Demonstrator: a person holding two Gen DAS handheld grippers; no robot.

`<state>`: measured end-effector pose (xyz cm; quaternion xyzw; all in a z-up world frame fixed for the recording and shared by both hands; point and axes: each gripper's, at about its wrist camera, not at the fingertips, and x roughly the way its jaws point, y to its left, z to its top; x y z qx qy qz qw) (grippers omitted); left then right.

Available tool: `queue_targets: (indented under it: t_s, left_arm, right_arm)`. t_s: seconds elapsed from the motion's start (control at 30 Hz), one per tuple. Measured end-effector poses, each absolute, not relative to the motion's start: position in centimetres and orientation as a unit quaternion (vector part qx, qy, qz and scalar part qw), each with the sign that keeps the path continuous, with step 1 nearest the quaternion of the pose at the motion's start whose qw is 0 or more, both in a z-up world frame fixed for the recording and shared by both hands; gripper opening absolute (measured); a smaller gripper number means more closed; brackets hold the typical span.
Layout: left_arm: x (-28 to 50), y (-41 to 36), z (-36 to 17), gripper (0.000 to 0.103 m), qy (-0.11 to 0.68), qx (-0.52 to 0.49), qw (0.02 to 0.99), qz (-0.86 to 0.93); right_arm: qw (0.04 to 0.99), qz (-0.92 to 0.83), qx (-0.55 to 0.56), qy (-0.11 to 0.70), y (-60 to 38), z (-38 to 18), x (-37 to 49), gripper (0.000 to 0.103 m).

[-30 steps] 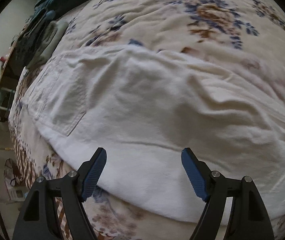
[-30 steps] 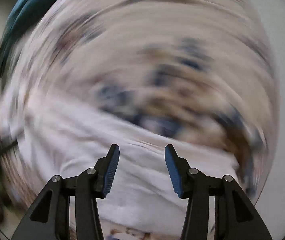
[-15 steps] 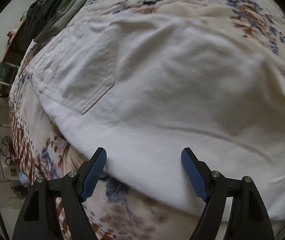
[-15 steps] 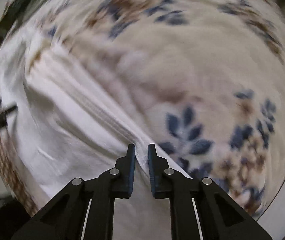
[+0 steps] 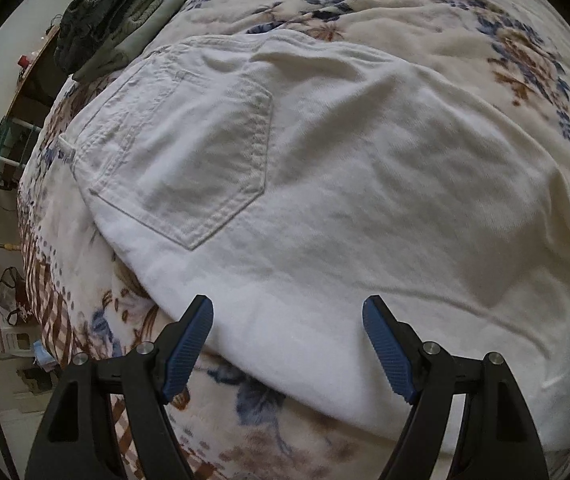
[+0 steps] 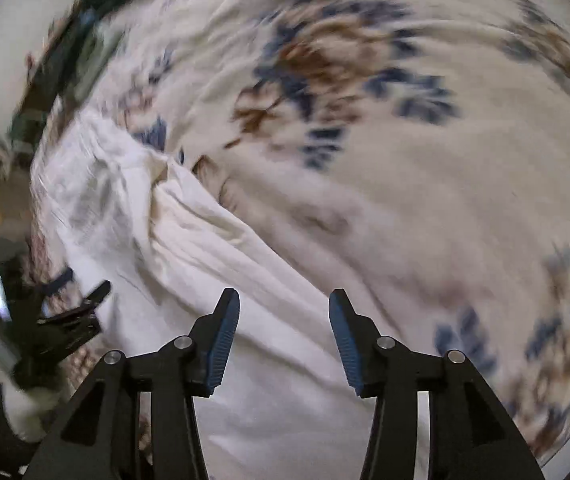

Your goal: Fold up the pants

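Pants: white, spread pocket-up on floral bed, laid flat for folding. My L gripper: jaws wide, empty, over near edge. R gripper: wide, empty, over leg.

A: The pants are matt white woven cloth, like denim, with raised stitched seams round the back pocket.

B: And the blanket?

A: Soft, fuzzy fleece, printed with flowers. The left gripper is matt black plastic, with ribbed blue pads and shiny metal screws.
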<state>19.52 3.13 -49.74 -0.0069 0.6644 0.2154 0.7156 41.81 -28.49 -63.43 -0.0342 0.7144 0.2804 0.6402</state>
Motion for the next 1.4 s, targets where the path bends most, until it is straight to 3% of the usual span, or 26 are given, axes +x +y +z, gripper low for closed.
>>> queue_targets:
  t_s: [0.07, 0.13, 0.17, 0.33, 0.43, 0.53, 0.6, 0.63, 0.67, 0.73, 0.77, 0.87, 0.93, 1.1, 1.17, 1.27, 1.33, 1.37, 1.4]
  left_arm:
    - [19.8, 3.1, -49.8, 0.076, 0.663, -0.004, 0.717, 0.214]
    - [20.1, 3.0, -49.8, 0.076, 0.662, -0.002, 0.719, 0.212]
    - [20.1, 2.9, -50.0, 0.076, 0.663, 0.0, 0.719, 0.21]
    - [20.0, 3.5, -51.5, 0.076, 0.678, -0.003, 0.705, 0.208]
    - [20.0, 4.0, -51.6, 0.076, 0.681, -0.013, 0.703, 0.206]
    - [20.1, 4.0, -51.2, 0.076, 0.677, -0.003, 0.707, 0.205]
    - [20.0, 4.2, -51.3, 0.076, 0.678, -0.003, 0.706, 0.204]
    - [20.0, 4.3, -51.3, 0.076, 0.68, -0.002, 0.705, 0.203]
    - [20.0, 4.3, -51.3, 0.076, 0.681, 0.0, 0.704, 0.204]
    - [19.9, 4.5, -51.1, 0.076, 0.68, 0.002, 0.704, 0.203]
    - [19.9, 4.7, -51.1, 0.076, 0.68, 0.005, 0.705, 0.203]
    - [20.0, 4.5, -51.1, 0.076, 0.68, 0.009, 0.705, 0.198]
    - [20.2, 4.5, -51.3, 0.076, 0.683, 0.007, 0.704, 0.196]
    - [20.2, 5.0, -51.5, 0.076, 0.686, -0.004, 0.701, 0.196]
    - [20.0, 5.6, -51.4, 0.076, 0.686, -0.01, 0.7, 0.197]
    - [19.9, 6.2, -51.0, 0.076, 0.684, -0.015, 0.702, 0.199]
    - [19.8, 6.6, -50.5, 0.076, 0.679, -0.022, 0.705, 0.203]
    - [19.7, 6.8, -50.2, 0.076, 0.676, -0.024, 0.707, 0.205]
    - [19.7, 7.0, -49.9, 0.076, 0.673, -0.025, 0.709, 0.207]
  right_arm:
    - [0.604, 0.302, -0.047, 0.736, -25.8, -65.8, 42.1, 0.048]
    - [0.594, 0.313, -0.093, 0.735, -23.6, -66.8, 41.2, 0.024]
    - [0.607, 0.309, -0.139, 0.719, -22.8, -66.8, 40.4, 0.006]
    - [0.703, 0.198, -0.053, 0.682, -27.4, -64.2, 42.1, 0.001]
    - [0.659, 0.159, 0.067, 0.732, -31.9, -66.3, 43.5, 0.001]
    - [0.65, 0.242, 0.074, 0.717, -30.1, -63.9, 42.6, 0.007]
    - [0.643, 0.292, 0.042, 0.707, -27.6, -62.5, 41.3, 0.029]
    - [0.636, 0.309, 0.03, 0.707, -26.5, -62.3, 41.2, 0.052]
    - [0.633, 0.323, 0.003, 0.703, -24.8, -62.2, 40.7, 0.059]
    - [0.632, 0.322, -0.07, 0.701, -22.1, -63.0, 40.1, 0.059]
    - [0.629, 0.312, -0.116, 0.702, -20.3, -64.1, 39.9, 0.057]
    - [0.618, 0.306, -0.147, 0.709, -19.6, -66.2, 39.4, 0.008]
    - [0.63, 0.285, -0.112, 0.713, -20.0, -66.3, 39.6, 0.003]
    - [0.62, 0.208, 0.167, 0.738, -27.8, -67.5, 42.7, 0.001]
    - [0.639, 0.19, 0.097, 0.739, -27.9, -67.3, 43.1, 0.001]
    - [0.637, 0.234, 0.07, 0.731, -26.7, -65.3, 43.3, 0.005]
    - [0.657, 0.272, 0.027, 0.703, -24.9, -62.5, 42.7, 0.025]
    - [0.655, 0.29, 0.013, 0.697, -24.0, -61.6, 42.8, 0.051]
    - [0.65, 0.306, 0.006, 0.695, -23.1, -61.1, 42.7, 0.067]
